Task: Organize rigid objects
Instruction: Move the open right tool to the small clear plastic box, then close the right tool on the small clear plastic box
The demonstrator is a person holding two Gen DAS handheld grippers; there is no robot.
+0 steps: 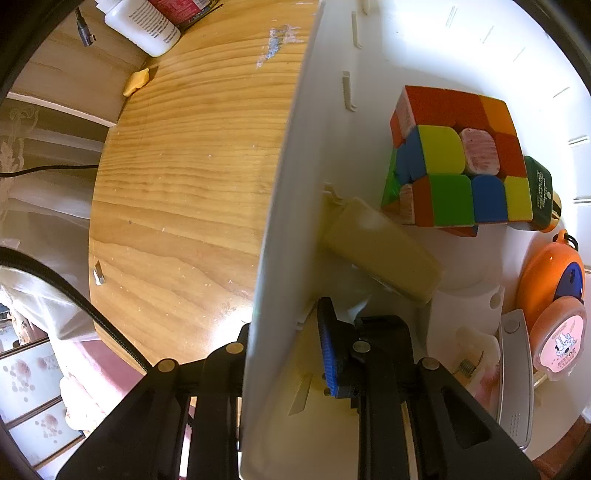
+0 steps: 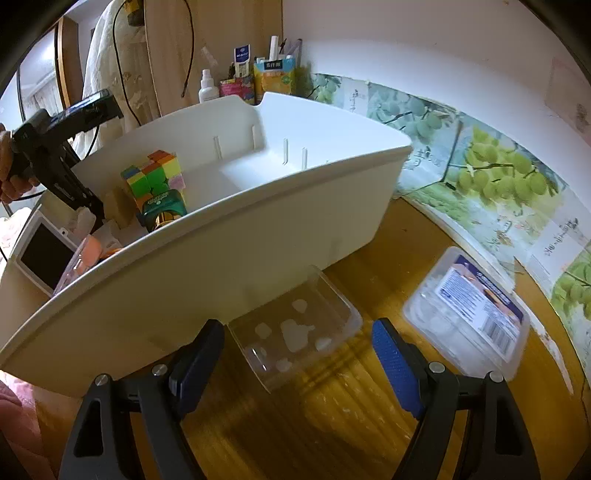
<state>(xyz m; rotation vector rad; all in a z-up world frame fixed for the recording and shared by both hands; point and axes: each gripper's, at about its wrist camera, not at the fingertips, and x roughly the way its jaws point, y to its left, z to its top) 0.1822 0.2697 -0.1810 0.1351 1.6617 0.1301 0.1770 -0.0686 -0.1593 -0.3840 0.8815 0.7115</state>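
A white bin (image 2: 229, 236) stands on the wooden table (image 1: 184, 184). Inside it lie a colour cube (image 1: 458, 162), a beige block (image 1: 380, 247), a dark green tin (image 1: 539, 192), an orange round case (image 1: 550, 277), a pink round tub (image 1: 557, 336) and a silver device (image 1: 513, 376). My left gripper (image 1: 288, 325) straddles the bin's side wall (image 1: 295, 184), pointing down; its blue pad (image 1: 332, 350) sits against the inner face and the other finger is hidden outside. My right gripper (image 2: 295, 365) is open, low over the table, with a clear shallow tray (image 2: 295, 328) lying just ahead between its fingers, untouched.
A clear lidded box with a blue label (image 2: 469, 314) lies on the table right of the tray. Bottles and cartons (image 2: 258, 77) stand behind the bin by the wall. A white bottle (image 1: 144, 26) and a yellow scrap (image 1: 136, 81) sit at the table's far edge. A hand (image 2: 11, 177) holds the left gripper.
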